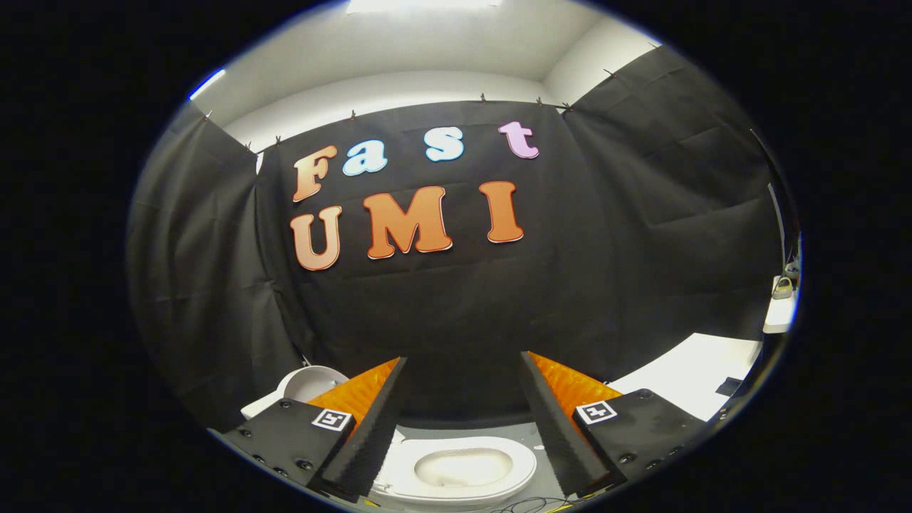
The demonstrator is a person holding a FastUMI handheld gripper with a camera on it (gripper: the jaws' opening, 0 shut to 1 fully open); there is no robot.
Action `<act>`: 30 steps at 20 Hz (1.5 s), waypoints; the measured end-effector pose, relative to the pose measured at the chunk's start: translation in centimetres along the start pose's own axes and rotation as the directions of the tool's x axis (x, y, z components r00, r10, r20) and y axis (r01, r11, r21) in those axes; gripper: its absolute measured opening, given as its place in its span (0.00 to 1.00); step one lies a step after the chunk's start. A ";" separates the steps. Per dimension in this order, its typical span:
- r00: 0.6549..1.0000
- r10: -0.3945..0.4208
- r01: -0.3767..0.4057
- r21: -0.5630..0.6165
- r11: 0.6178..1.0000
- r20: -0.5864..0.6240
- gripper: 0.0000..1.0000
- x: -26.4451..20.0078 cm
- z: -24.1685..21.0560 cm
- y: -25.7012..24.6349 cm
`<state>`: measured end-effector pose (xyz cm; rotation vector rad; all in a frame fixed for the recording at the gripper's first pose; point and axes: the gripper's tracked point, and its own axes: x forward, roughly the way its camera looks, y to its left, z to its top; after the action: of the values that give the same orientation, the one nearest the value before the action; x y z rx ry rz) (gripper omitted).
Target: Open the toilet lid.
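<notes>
A small white toilet (pixel 456 470) sits on a grey surface below and between my two fingers. Its oval rim rings a paler hollow in the middle. A rounded white piece (pixel 308 383) stands up at the toilet's left end, partly hidden behind my left finger (pixel 370 420); I cannot tell whether it is the lid or the tank. My gripper (pixel 462 358) is open, held above the toilet with its black and orange fingers wide apart and nothing between them. The fingertips point at the black cloth wall beyond.
Black cloth walls (pixel 641 249) close the booth on three sides. A white tabletop (pixel 695 370) lies to the right past my right finger. Small objects sit on a white ledge (pixel 781 299) at the far right. Thin cables (pixel 531 506) lie on the grey surface (pixel 491 430) near the toilet.
</notes>
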<state>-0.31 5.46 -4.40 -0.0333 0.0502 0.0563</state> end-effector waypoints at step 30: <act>0.997 0.058 -0.059 -0.015 0.998 -0.048 0.98 0.5 -1.3 3.1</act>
<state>-0.07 8.54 -5.81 -0.0497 0.0983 0.1145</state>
